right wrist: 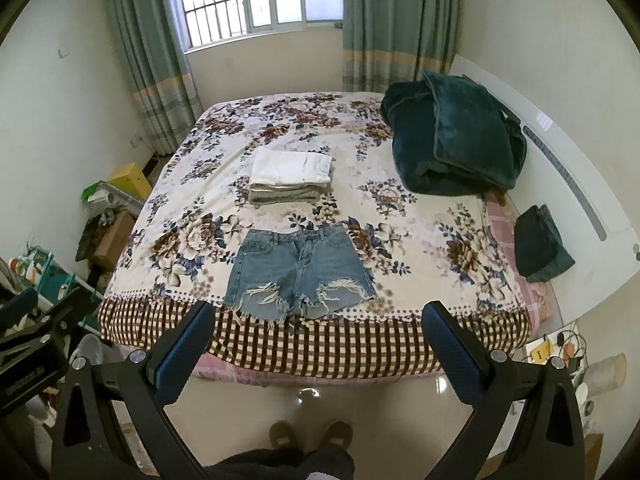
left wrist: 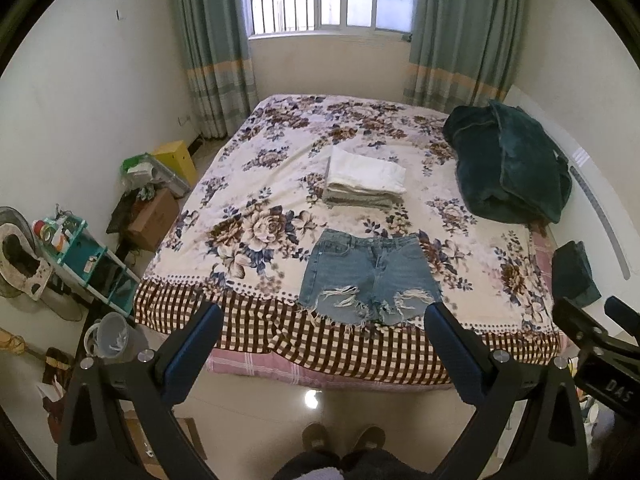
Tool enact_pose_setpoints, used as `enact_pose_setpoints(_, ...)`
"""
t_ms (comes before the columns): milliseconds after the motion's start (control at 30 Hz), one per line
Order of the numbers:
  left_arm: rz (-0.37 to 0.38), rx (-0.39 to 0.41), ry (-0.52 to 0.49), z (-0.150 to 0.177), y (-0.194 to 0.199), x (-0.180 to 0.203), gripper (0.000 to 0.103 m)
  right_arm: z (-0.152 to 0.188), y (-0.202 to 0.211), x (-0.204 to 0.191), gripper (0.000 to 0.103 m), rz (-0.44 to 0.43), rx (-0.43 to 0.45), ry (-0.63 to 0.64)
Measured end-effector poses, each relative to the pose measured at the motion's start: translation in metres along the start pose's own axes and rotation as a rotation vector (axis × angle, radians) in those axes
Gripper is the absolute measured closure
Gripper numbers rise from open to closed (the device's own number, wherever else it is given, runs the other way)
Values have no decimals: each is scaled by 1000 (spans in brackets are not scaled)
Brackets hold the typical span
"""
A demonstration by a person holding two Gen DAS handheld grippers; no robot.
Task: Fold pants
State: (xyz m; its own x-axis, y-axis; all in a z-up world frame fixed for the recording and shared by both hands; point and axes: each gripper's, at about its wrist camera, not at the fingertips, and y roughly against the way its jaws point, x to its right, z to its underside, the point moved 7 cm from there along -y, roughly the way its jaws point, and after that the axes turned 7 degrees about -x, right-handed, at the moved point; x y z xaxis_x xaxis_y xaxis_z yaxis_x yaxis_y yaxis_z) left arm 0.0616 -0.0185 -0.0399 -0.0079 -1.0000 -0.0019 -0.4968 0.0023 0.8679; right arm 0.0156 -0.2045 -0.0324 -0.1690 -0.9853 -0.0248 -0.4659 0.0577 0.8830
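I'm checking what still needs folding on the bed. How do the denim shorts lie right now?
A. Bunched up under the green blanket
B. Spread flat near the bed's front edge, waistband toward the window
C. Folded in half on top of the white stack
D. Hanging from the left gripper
B: the denim shorts lie flat and unfolded, frayed hems at the bed's near edge, apart from the folded stack behind them; both grippers are open, holding nothing.

A pair of frayed blue denim shorts [left wrist: 370, 276] lies flat at centre frame on the floral bedspread [left wrist: 256, 184]. A stack of folded white and grey garments [left wrist: 362, 180] sits above it. The left gripper [left wrist: 324, 320], fingers spread wide, frames the bottom.
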Motion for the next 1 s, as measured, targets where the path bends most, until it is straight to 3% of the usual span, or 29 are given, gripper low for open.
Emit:
enact_pose_setpoints(133, 19, -24, -18, -7, -39, -5, 0, -9, -29, 3, 0, 11, -27, -12)
enact_pose_setpoints(267, 9, -38, -29, -19, -80, 2, 0, -28, -87, 15, 0, 33, -55, -24)
enact_pose_setpoints(433, -84, -81, -17, -37, -145, 19, 0, -60, -175, 49, 0, 13, -155, -51)
enact_pose_setpoints(567, -132, -156, 6, -49, -217, 57, 0, -91, -257, 87, 0, -15, -248, -49)
enact_pose_setpoints(767, -171, -284, 57, -47, -335, 132, 0, -139, -414, 156, 0, -95, -404, -17)
enact_pose_setpoints(867, -129, -379, 117, -26, -404, 175, 0, -157, -493, 189, 0, -112, -451, -1)
enact_pose_setpoints(933, -41, -448, 202, -4, -457, 207, 0, -160, -543, 210, 0, -113, -500, 3)
enact_pose_setpoints(1000, -1, -492, 278, 20, -501, 232, 0, -159, -587, 229, 0, -119, -557, -12)
